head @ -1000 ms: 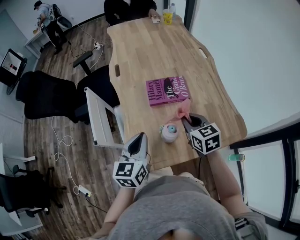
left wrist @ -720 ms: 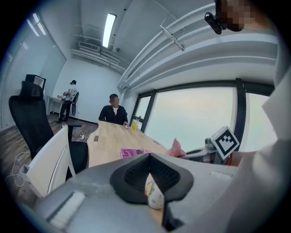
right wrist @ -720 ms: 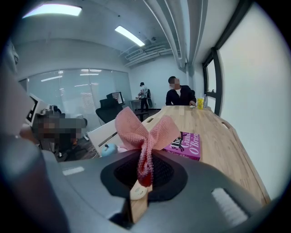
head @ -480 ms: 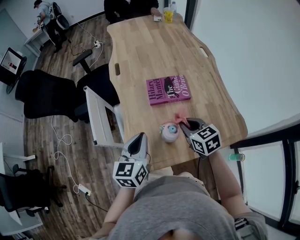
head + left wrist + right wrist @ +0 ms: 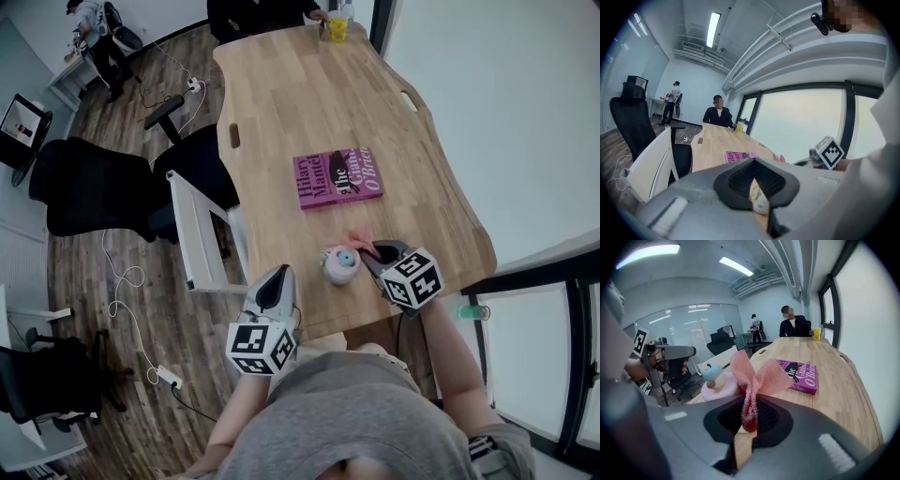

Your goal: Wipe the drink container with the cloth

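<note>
The left hand-held gripper (image 5: 275, 281) hangs off the near edge of the counter (image 5: 281, 94), jaws closed tip to tip with nothing between them. It is apart from the work, probably waiting to steady things if needed. Its own view catches only a sliver of the drink container under the meeting pads.

The drink container (image 5: 339, 265) stands upright close to the counter's near edge, between the two hand-held grippers. It is a squat, pale pink vessel with a blue knob on top (what kind of bottle or cup it is stays unclear). Standing there, it is within easy reach of the wiping side.

Just to its right, the right hand-held gripper (image 5: 373, 253) is clamped on the pink mesh cloth (image 5: 754, 376). The cloth is pinched near its middle, so two loose lobes flare out past the jaw tips. That grip seems meant to put soft fabric, not the pads, against the container's side.

Beyond them lies a magenta book (image 5: 337, 178), well apart and not involved.

Whether the cloth is touching the container cannot be told. From the head view the gripper covers most of the cloth. In the right gripper view one lobe overlaps the container's outline, and the container's base is hidden behind the gripper body.
</note>
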Action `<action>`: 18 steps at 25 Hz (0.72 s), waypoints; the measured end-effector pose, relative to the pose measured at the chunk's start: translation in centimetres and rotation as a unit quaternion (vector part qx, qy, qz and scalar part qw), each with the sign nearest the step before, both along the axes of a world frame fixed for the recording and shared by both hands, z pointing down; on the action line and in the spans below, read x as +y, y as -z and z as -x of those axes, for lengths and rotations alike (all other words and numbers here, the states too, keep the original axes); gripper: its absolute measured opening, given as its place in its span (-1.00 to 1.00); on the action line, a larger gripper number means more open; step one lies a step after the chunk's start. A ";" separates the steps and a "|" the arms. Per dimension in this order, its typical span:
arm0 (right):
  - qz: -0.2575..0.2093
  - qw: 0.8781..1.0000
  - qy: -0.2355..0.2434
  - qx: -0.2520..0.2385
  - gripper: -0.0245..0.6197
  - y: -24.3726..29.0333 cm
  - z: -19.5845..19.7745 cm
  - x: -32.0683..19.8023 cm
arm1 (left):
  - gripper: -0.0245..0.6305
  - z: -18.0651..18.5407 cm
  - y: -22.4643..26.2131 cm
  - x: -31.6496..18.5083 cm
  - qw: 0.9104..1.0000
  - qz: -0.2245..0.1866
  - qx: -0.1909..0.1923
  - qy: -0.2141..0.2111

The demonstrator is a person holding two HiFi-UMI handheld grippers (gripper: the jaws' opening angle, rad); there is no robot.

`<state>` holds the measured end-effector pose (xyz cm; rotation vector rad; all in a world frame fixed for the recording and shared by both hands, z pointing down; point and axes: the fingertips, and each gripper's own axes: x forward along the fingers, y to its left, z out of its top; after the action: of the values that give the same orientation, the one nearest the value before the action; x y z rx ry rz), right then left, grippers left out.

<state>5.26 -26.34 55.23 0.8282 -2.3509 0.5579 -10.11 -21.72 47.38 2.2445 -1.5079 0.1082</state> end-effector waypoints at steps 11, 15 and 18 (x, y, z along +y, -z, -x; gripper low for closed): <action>0.025 0.999 0.030 0.035 -0.84 -3.7 -0.5 0.6 | -0.92 0.0 -0.4 -0.2 1.000 0.005 -0.003 0.001; 0.032 0.997 0.043 0.049 -0.84 -5.3 -0.6 0.8 | -0.92 -0.2 -0.6 -0.1 1.000 0.007 -0.005 0.000; 0.037 0.996 0.051 0.062 -0.84 -6.6 -0.7 0.9 | -0.92 -0.3 -0.8 -0.1 1.000 0.009 -0.007 0.000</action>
<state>5.94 -25.47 61.79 0.6840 -2.2320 0.5319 -9.85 -21.78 48.14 2.2348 -1.5077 0.1359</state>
